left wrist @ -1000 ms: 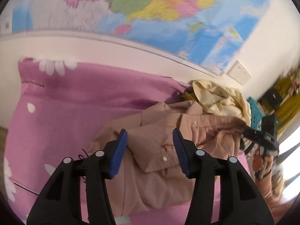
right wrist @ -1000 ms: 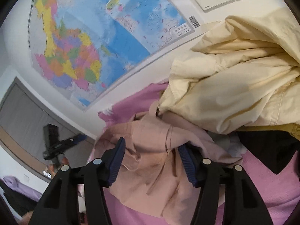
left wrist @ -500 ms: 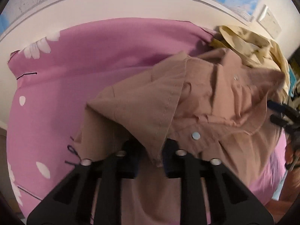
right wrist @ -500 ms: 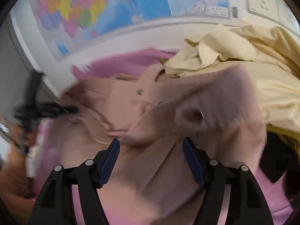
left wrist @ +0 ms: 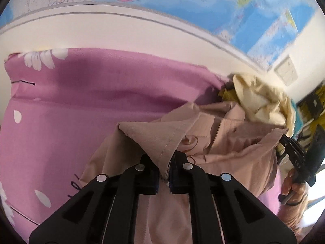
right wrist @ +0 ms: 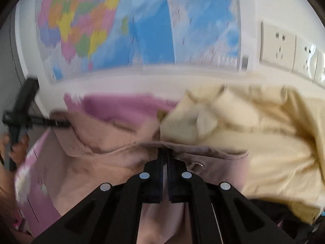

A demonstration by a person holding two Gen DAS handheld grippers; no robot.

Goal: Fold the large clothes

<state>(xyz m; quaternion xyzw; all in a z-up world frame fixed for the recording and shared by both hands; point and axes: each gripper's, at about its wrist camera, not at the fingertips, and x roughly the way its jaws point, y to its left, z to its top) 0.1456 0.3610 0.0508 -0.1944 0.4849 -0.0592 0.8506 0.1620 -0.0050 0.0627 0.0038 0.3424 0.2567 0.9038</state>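
A tan button shirt (left wrist: 223, 146) lies crumpled on a pink flowered sheet (left wrist: 81, 111). My left gripper (left wrist: 163, 162) is shut on a stitched edge of the shirt, which stands up in a peak between the pads. My right gripper (right wrist: 165, 152) is shut on another hem of the same tan shirt (right wrist: 101, 162), beside a metal snap. Each view also shows the other tool: the right gripper (left wrist: 288, 142) at the shirt's right end, the left gripper (right wrist: 61, 123) at its left end. The cloth hangs between them.
A cream garment (right wrist: 254, 126) is heaped right behind the shirt and overlaps it; dark cloth (right wrist: 274, 209) lies under it at the right. A wall map (left wrist: 203, 10) and sockets (right wrist: 278, 44) back the sheet. A hand (left wrist: 292, 187) holds the right tool.
Both grippers went from wide open to shut on the tan shirt. The left one dropped onto its edge; the right one rolled, moved in and clamped the hem.
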